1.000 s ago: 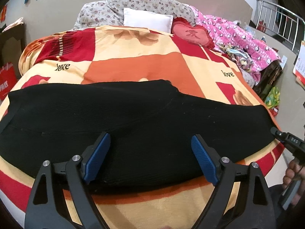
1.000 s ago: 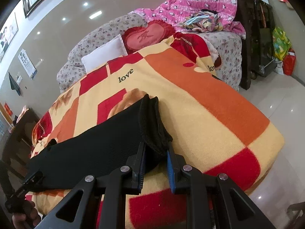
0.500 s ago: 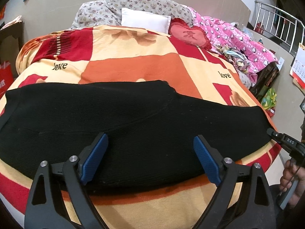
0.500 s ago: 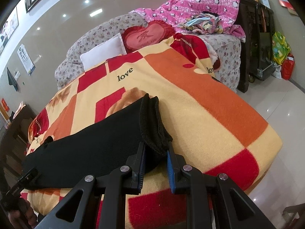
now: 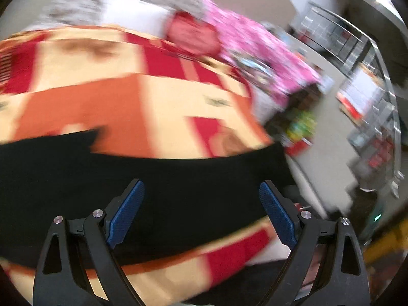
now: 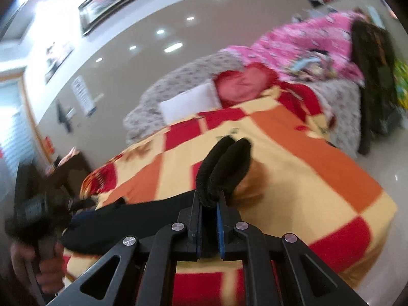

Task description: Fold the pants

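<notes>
The black pants (image 5: 178, 188) lie across the near part of an orange, red and cream blanket (image 5: 84, 107) on a bed. My left gripper (image 5: 201, 201) is open and empty just above the pants, its blue pads (image 5: 125, 211) wide apart. My right gripper (image 6: 209, 204) is shut on the pants' end (image 6: 224, 163), which is lifted off the blanket and sticks up between the jaws. The rest of the pants (image 6: 132, 219) trail down to the left. Both views are motion-blurred.
A white pillow (image 6: 188, 102), a red heart cushion (image 6: 244, 81) and a pink quilt (image 6: 313, 40) sit at the head of the bed. Dark furniture (image 6: 374, 81) stands to the right. The left gripper's holder and hand (image 6: 38, 229) show at lower left.
My right gripper has lifted the pants' end up off the blanket. My left gripper has swung quickly to the right along the pants, still open.
</notes>
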Demonstrator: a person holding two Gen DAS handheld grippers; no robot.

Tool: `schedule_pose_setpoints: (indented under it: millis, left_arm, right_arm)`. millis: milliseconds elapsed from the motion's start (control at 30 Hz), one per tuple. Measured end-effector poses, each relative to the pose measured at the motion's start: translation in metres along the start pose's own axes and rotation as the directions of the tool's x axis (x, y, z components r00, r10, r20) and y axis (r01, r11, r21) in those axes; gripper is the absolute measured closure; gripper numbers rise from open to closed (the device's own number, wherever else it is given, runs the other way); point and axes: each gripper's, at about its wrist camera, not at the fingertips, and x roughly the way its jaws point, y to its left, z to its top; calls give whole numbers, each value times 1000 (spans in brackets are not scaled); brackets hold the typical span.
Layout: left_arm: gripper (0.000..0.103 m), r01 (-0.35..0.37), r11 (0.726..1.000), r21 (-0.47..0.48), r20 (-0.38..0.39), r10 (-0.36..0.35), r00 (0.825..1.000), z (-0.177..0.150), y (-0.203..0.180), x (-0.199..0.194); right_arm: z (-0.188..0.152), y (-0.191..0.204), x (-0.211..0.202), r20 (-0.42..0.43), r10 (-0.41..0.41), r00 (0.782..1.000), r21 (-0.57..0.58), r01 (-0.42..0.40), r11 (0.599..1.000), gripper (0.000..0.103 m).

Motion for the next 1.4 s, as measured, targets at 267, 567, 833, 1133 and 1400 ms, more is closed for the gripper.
schedule_pose_setpoints:
  millis: [267,567,833,1133,1400]
  left_arm:
    - [11,-30,992,121,-92,42,995,14,-46,49]
    - [80,-91,995,45,-57,93,994,18,-9,45]
    - [88,-80,997,10,55,80,995,16,36,-7]
    - [89,-109,992,-61,80,114,990,27,106,-48]
    - [89,-191,976,-102,73,198,977,17,140,-39]
  right_arm:
    - [-17,60,16,-81,139,987,-218,-154,964,94]
    - [-30,85,17,-104,172,980,-314,-197,929,94]
    - [-54,142,26,-70,158,985,-399,-172,901,94]
    - [-63,208,61,-126,265,956,-352,-293,889,95]
    - [-73,230,95,-234,273,933,-365,-345,865,94]
